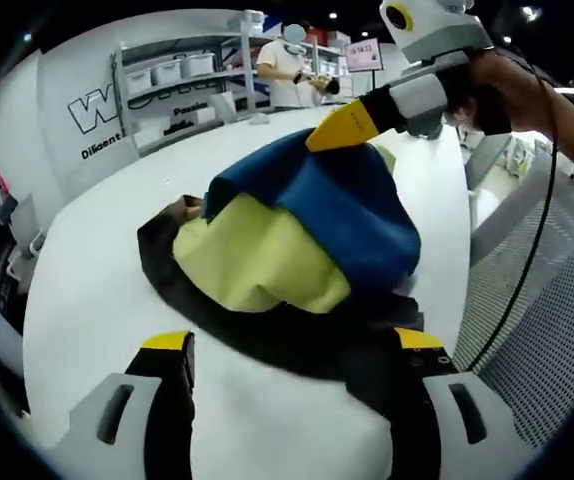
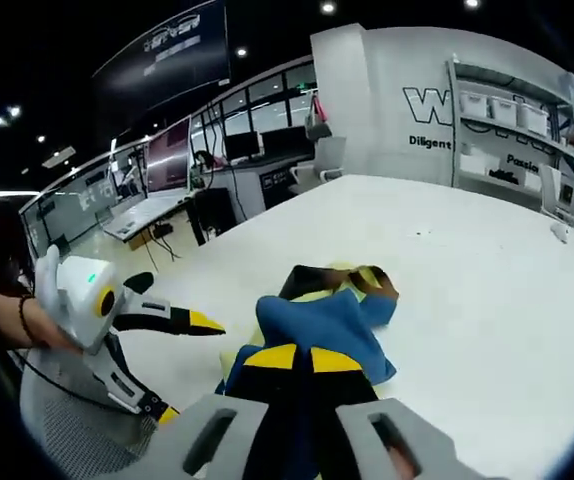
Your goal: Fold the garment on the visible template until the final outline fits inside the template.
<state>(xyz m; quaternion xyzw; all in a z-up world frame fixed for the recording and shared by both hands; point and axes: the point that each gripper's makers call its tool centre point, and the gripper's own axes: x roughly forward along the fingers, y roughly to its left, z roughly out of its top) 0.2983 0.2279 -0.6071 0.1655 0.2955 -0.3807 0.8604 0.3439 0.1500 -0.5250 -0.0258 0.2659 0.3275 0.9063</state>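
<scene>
On a white table [image 1: 97, 300] in a showroom-like hall, a blue, yellow and black garment [image 1: 307, 240] lies bunched mid-fold, its black portion spread beneath; no template outline can be made out. The right gripper [image 2: 289, 358], its yellow-tipped jaws pressed together, pinches the blue cloth at the pile's edge, while the left gripper [image 1: 292, 345] waits with jaws spread apart just short of the black hem. The fold looks only partly done, and the next move likely calls for carrying the pinched edge across and flattening the heap.

Views face each other, close over shared garment [image 1: 307, 225] on table [image 1: 107, 290].
</scene>
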